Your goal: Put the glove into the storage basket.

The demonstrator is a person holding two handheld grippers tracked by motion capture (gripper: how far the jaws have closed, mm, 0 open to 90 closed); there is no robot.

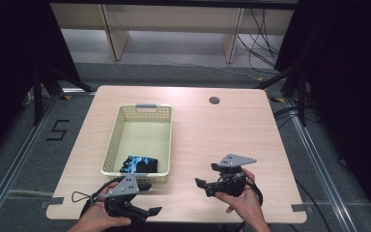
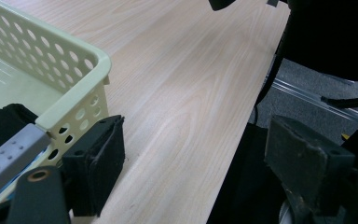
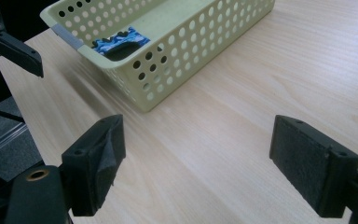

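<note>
A pale yellow perforated basket [image 1: 110, 145] with grey handles stands on the left half of the light wooden table [image 1: 222, 135]. A black-and-blue folded cloth [image 1: 139, 165] lies at its near end. My left gripper [image 1: 150, 198] is held at the table's front edge, just below the basket's near right corner. In the left gripper view its jaws [image 2: 200, 149] stand open and empty, with the basket's corner [image 2: 74, 100] and the cloth [image 2: 7, 119] to their left. My right gripper [image 1: 206, 175] hovers right of the basket, jaws [image 3: 198, 154] open over bare wood, facing the basket [image 3: 177, 56] and cloth [image 3: 121, 39].
A dark round cable hole [image 1: 214, 100] sits near the table's far edge. Grey floor with rails surrounds the table, and wooden furniture legs [image 1: 232, 41] and cables lie beyond it. Bare tabletop stretches right of the basket.
</note>
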